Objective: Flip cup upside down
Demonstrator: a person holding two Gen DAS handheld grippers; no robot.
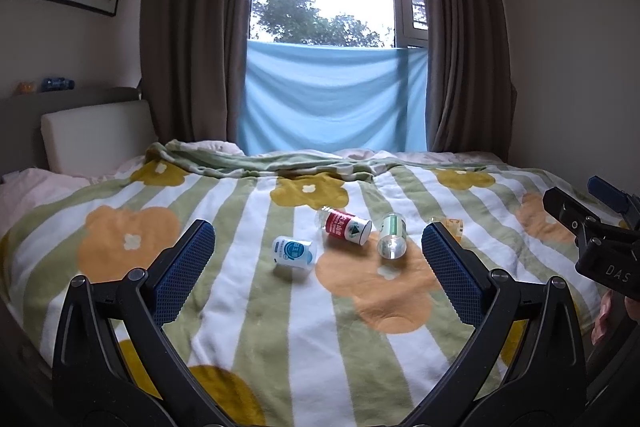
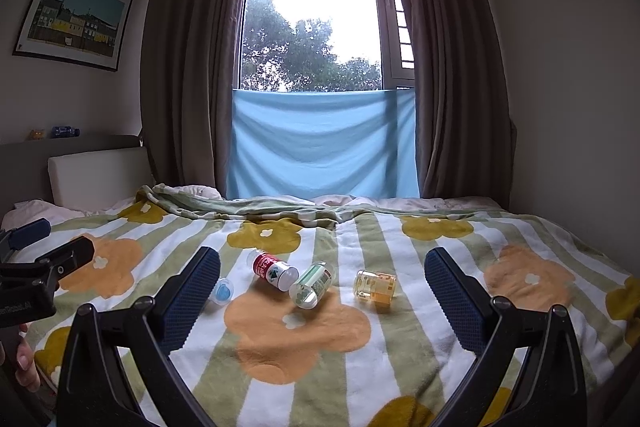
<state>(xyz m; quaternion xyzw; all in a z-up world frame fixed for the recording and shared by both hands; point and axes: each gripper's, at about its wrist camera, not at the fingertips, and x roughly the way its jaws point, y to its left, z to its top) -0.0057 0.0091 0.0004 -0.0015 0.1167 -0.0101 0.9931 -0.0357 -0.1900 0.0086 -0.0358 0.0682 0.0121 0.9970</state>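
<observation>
I am holding both grippers, left gripper [image 1: 318, 255] and right gripper [image 2: 322, 285], spread wide and empty; four small clear plastic cups, including the red-labelled cup [image 2: 274, 270], are lying toppled around the orange flower [image 2: 296, 331] on the striped blanket [image 2: 400, 347], so flipping is not yet begun.

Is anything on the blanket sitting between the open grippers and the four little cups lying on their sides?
Nothing visible does. Bare blanket lies between the right gripper and the green cup and yellow cup, and between the left gripper and the blue cup and red cup.

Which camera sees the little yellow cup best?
The right wrist view: the yellow cup lies whole on the blanket. In the left wrist view, the left tool's finger hides most of it.
</observation>
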